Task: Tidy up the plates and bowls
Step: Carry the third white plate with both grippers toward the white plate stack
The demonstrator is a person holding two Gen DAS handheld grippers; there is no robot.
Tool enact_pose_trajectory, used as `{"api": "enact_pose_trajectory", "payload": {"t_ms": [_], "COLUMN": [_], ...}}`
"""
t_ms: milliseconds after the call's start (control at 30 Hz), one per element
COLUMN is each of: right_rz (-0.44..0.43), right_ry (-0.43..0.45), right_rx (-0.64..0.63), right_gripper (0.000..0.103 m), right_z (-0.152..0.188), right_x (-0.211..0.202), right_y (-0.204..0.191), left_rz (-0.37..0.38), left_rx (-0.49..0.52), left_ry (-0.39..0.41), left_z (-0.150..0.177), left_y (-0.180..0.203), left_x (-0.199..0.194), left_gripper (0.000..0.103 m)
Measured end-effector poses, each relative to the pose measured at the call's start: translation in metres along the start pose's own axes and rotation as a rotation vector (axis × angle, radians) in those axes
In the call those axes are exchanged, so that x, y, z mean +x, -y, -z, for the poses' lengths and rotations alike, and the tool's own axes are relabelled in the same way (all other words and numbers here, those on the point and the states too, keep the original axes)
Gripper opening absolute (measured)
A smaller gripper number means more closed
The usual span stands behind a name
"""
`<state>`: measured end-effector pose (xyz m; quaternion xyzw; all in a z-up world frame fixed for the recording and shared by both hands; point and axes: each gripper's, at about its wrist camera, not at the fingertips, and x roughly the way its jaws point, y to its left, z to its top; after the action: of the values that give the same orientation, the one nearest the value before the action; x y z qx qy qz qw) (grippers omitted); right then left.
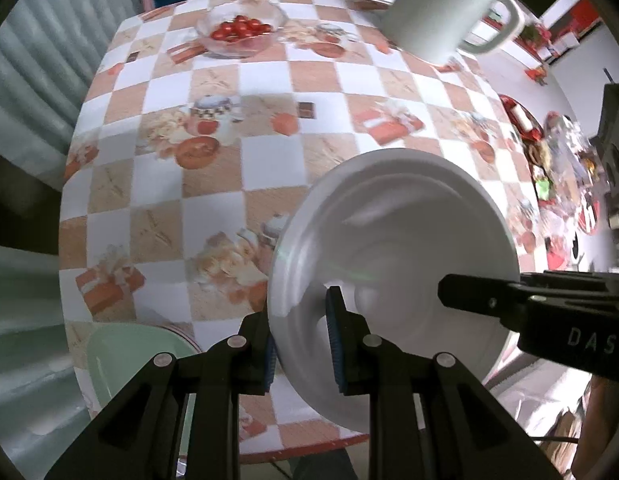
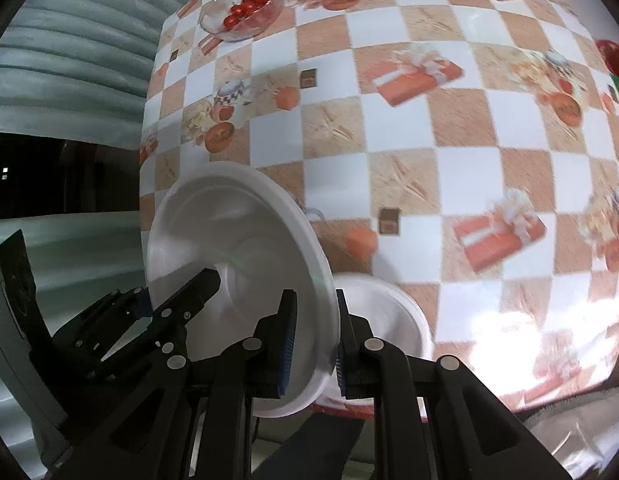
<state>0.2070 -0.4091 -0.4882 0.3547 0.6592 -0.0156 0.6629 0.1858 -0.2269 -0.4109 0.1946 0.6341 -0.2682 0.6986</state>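
Blue-padded fingers of the left gripper (image 1: 301, 344) sit nearest the lens, clenched on the rim of a white plate (image 1: 393, 264), one pad inside the dish and one behind it. Right gripper (image 2: 311, 344) pinches the opposite rim of the same plate (image 2: 237, 248), so the plate is carried between both tools, tilted on edge and lifted clear of the checked tablecloth (image 1: 269, 100). Two-sided hold probably serves to steady a wide, shallow, slippery dish. Below the plate in the right wrist view, a second white dish (image 2: 393, 312) rests near the table edge; likely the stacking target, not confirmed. A pale green bowl (image 1: 129, 356) sits at the near-left edge. Glass bowl of cherry tomatoes (image 1: 241, 30) and white jug (image 1: 445, 4) stand well apart at the far side.
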Motion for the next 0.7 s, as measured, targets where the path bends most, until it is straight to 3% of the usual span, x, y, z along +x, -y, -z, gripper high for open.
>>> {"api": "enact_pose_trajectory", "payload": {"t_ms": [267,700], "right_rz": [0.050,0.111], "right_ry": [0.006,-0.009], "right_rx": [0.042,0.077], "right_gripper": [0.020,0.020], "right_z": [0.038,0.060], "right_x": [-0.008,0.016], "right_y": [0.028,0.050], "left_rz": [0.006,-0.031], "left_rx": [0.118,0.168], "left_ry": [-0.047,-0.116], "left_z": [0.024,0.037], "left_y": [0.039,0.058], "left_x": [0.005,0.033], "left_gripper": [0.024,0.024]}}
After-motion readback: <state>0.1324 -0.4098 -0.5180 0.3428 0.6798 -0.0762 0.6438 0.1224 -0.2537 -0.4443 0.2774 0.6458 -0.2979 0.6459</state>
